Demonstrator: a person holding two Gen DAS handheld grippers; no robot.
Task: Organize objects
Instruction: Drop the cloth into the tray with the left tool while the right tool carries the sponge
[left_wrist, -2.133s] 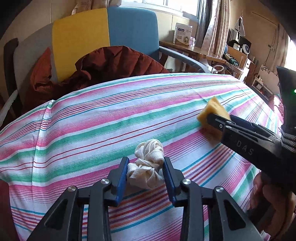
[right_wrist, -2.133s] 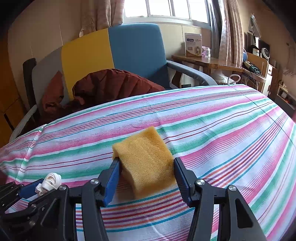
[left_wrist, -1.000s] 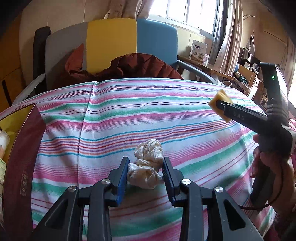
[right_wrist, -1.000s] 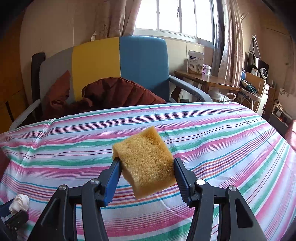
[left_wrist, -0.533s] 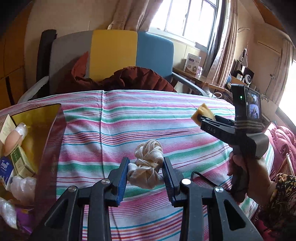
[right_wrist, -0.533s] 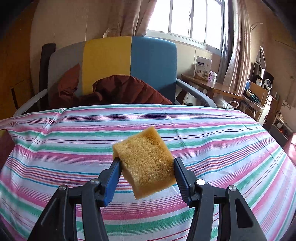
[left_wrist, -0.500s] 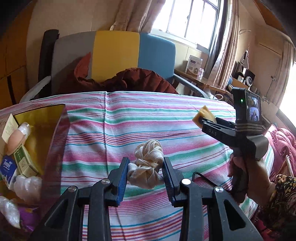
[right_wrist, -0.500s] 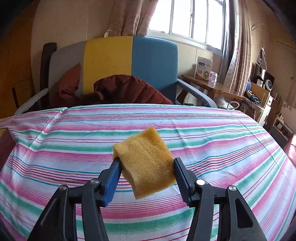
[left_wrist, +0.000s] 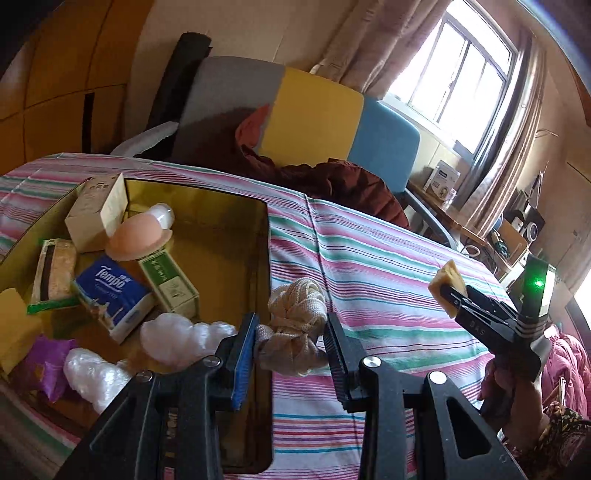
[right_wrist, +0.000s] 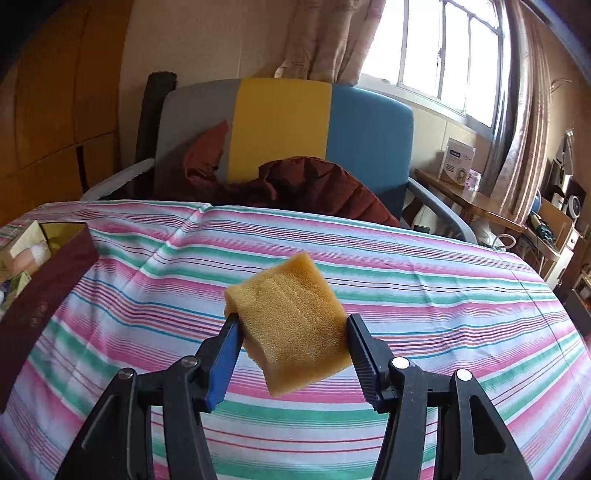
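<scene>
Rope bundle (left_wrist: 293, 328), cream, sits clamped in your left claw (left_wrist: 291, 347), held up just above the right wall of the gold-lined box (left_wrist: 221, 236), w/ striped cloth (left_wrist: 369, 266) below. Sponge (right_wrist: 291, 325), yellow, is squeezed tilted in your right claw (right_wrist: 293, 350), over the cloth's middle, well right of the box. Box holds a Tempo tissue pack (left_wrist: 112, 295), green carton (left_wrist: 168, 282), white carton (left_wrist: 96, 210) & pink egg shape (left_wrist: 138, 236). Far side: chair (right_wrist: 288, 125) w/ maroon jacket (right_wrist: 314, 188).
</scene>
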